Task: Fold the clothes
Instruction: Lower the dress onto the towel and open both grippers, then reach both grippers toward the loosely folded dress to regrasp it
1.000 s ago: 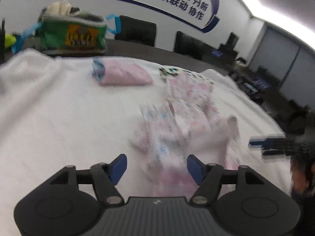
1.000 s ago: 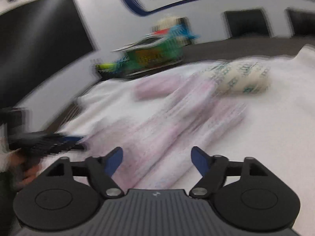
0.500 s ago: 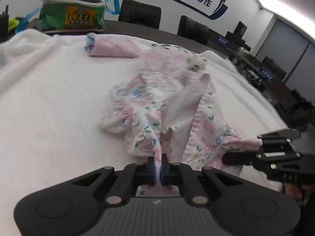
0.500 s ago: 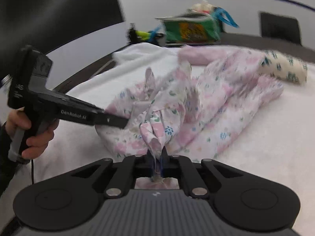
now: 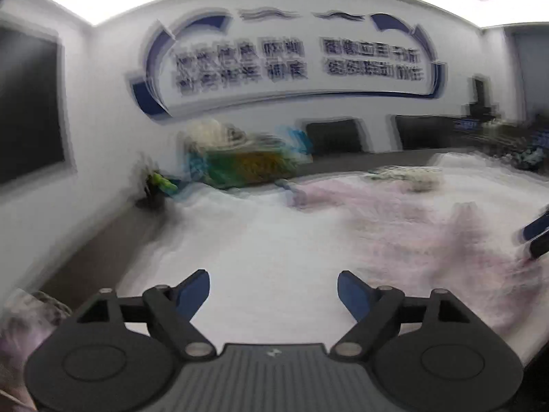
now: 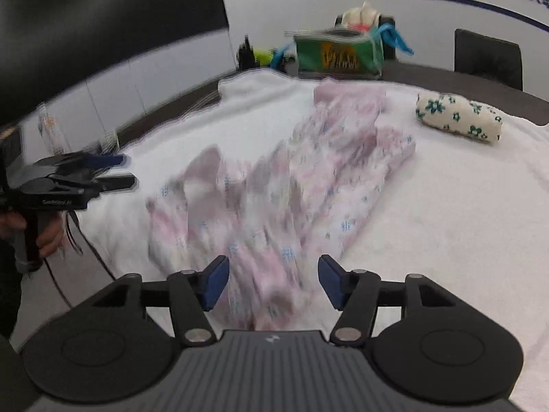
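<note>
A pink floral garment (image 6: 291,189) lies crumpled and stretched out on the white-covered table (image 6: 446,223). My right gripper (image 6: 272,281) hangs just over its near end. Its jaws are opening, the cloth lies below and between them, and the pads do not press on it. My left gripper (image 5: 272,292) is also opening, with only bare white cover between its fingers. In the blurred left wrist view the garment (image 5: 411,226) lies off to the right. In the right wrist view the left gripper (image 6: 125,171) is held by a hand (image 6: 44,237) left of the garment.
A rolled cream cloth with green flowers (image 6: 459,120) lies at the back right, and a folded pink piece (image 6: 329,92) behind the garment. A green bag (image 6: 339,55) stands at the table's far edge, with black chairs (image 6: 487,58) against the wall.
Half a second ago both grippers were shut on the garment's near edge. Both have let go and opened, the garment has dropped flat, and the left gripper has swung away to the left.
</note>
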A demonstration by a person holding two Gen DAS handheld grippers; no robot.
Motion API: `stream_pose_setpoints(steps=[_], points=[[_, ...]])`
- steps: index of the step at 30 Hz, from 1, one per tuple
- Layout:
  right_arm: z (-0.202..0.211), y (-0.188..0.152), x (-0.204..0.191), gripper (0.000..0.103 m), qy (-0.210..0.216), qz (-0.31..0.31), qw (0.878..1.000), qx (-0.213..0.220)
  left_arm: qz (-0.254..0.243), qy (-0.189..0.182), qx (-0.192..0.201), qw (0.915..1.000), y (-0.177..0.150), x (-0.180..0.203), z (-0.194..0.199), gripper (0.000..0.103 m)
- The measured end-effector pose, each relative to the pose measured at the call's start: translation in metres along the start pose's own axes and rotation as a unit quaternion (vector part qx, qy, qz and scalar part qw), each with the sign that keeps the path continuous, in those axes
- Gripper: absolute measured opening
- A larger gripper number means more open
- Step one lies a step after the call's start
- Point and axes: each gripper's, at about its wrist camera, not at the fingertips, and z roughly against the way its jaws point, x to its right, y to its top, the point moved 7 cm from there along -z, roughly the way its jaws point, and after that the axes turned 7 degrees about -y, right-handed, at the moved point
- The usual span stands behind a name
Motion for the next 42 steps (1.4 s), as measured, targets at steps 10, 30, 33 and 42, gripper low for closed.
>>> stream_pose_setpoints(steps=[10,30,33,42], points=[[-0.037,0.024,-0.017,0.06,0.001,0.0,1.0,0.006,-0.137,0.052,-0.021,0.9891,-0.036,-0.079,-0.021,0.081],[-0.026,0.036,-0.017,0.076,-0.048,-0.019,0.998,0.035,-0.026,-0.144,0.087,0.9853,0.017,-0.033,-0.017,0.081],[-0.014,0.029,-0.006,0.077,-0.055,-0.03,0.997,0.045,0.031,-0.25,0.061,0.9657,0.015,0.0,-0.024,0.081],[-0.01,-0.001,0.033,0.077,-0.052,-0.092,0.993,0.055,0.124,-0.329,-0.046,0.935,0.009,0.058,-0.072,0.081]])
